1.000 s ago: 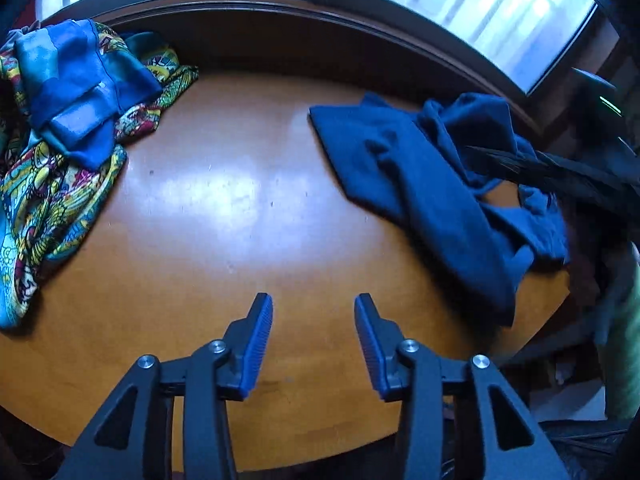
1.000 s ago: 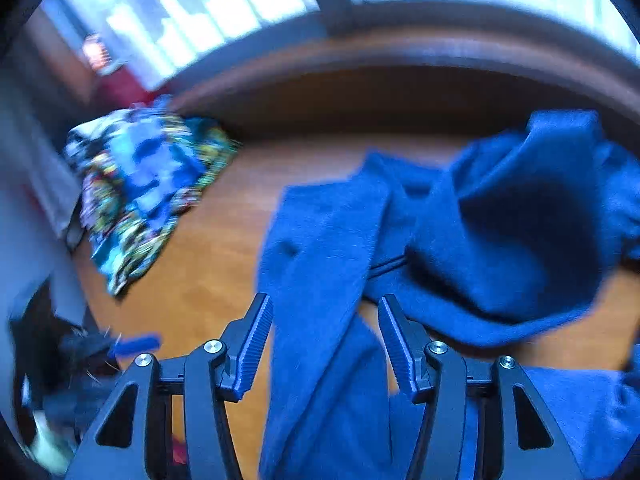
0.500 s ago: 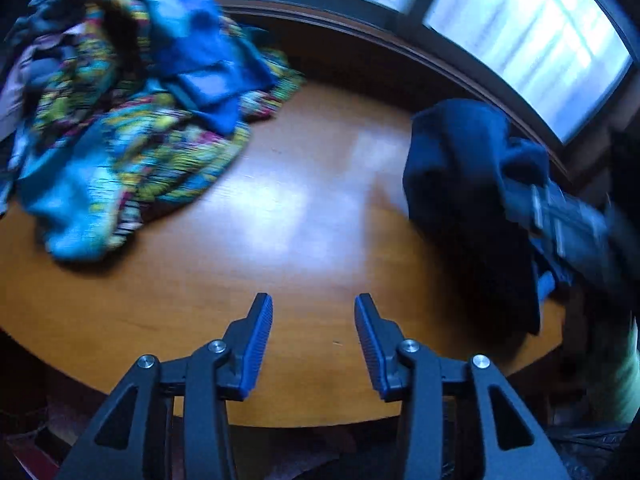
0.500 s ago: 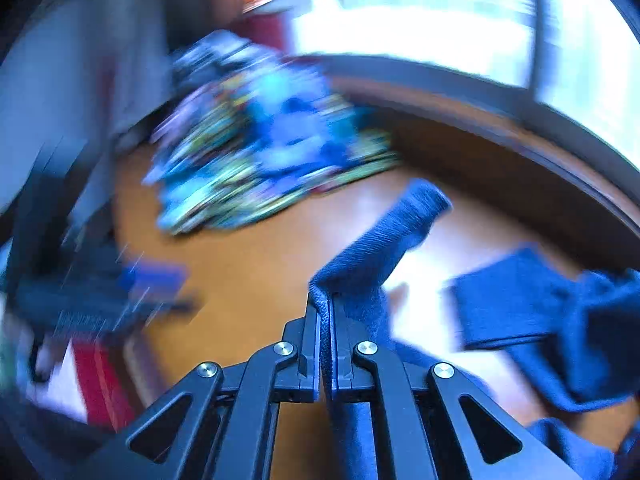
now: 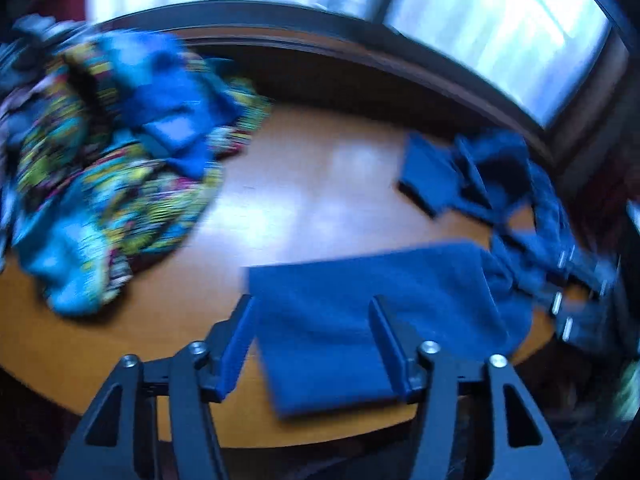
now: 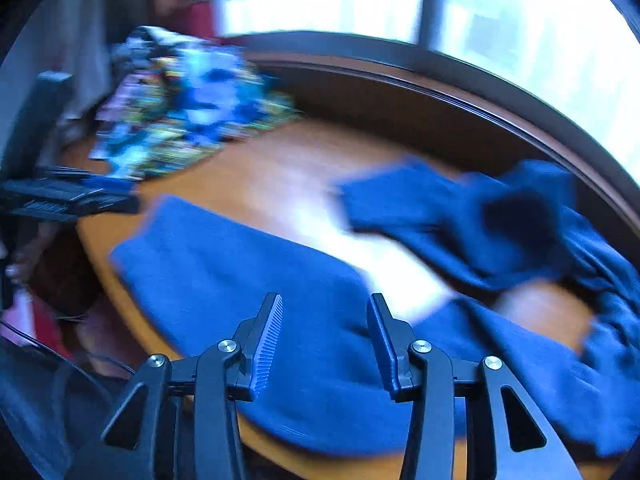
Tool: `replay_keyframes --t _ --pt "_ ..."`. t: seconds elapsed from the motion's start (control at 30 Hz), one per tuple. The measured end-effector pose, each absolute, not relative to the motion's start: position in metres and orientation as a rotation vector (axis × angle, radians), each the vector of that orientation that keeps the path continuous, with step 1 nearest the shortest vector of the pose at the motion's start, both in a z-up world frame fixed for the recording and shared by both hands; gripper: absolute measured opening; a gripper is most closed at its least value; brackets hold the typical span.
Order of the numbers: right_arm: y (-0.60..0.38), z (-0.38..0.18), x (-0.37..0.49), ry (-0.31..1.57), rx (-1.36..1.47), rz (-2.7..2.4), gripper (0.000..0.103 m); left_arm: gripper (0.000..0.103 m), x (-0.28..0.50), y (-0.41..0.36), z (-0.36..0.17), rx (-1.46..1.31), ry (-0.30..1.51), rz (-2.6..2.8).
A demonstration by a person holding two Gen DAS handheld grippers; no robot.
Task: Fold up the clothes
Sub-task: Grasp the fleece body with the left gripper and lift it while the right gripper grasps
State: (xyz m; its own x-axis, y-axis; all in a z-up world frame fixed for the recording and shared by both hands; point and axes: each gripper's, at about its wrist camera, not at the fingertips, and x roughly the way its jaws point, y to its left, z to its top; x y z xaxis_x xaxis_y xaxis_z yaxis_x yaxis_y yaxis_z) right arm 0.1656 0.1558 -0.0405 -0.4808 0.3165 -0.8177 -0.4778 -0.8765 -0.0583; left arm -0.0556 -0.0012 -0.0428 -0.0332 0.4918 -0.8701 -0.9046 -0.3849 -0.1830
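Observation:
A dark blue garment (image 5: 360,308) lies on the round wooden table (image 5: 312,184). One part is spread flat by the near edge and the rest is bunched at the right (image 5: 500,168). My left gripper (image 5: 312,340) is open just above the flat part, its fingers wide apart. In the right wrist view the same garment (image 6: 224,280) stretches from the front left to the crumpled part (image 6: 500,220). My right gripper (image 6: 326,336) hovers open over it with nothing between its fingers. Both views are motion-blurred.
A pile of colourful patterned clothes (image 5: 104,152) covers the table's far left, also visible in the right wrist view (image 6: 180,108). A dark window sill (image 5: 360,52) curves behind the table. The left gripper (image 6: 60,200) shows at the left edge.
My right gripper, shut on a fold of the blue garment half a second ago, has opened. That part now lies flat at the near edge. My left gripper has come over it.

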Motion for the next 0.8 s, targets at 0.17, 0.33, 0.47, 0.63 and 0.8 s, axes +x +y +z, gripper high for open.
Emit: replay_keyframes --t 0.17,0.33,0.47,0.63,0.8 --pt "0.219 -0.049 0.217 0.302 -1.29 2.193 0.044 0.064 0.004 0.059 -0.064 -1.037 0.791 1.494" --pt "0.254 -0.062 0.238 0.379 -1.324 2.14 0.044 0.064 0.04 0.1 -0.073 -1.017 0.826 1.415" --pt "0.261 -0.076 0.234 0.378 -1.376 2.171 0.044 0.064 0.056 0.123 -0.076 -1.008 0.844 1.381" --pt "0.266 -0.091 0.228 0.348 -1.449 2.183 0.044 0.064 0.063 0.142 -0.081 -1.005 0.9 1.343" --pt "0.273 -0.098 0.226 0.32 -1.467 2.183 0.011 0.067 0.067 0.149 -0.088 -1.014 0.935 1.355"
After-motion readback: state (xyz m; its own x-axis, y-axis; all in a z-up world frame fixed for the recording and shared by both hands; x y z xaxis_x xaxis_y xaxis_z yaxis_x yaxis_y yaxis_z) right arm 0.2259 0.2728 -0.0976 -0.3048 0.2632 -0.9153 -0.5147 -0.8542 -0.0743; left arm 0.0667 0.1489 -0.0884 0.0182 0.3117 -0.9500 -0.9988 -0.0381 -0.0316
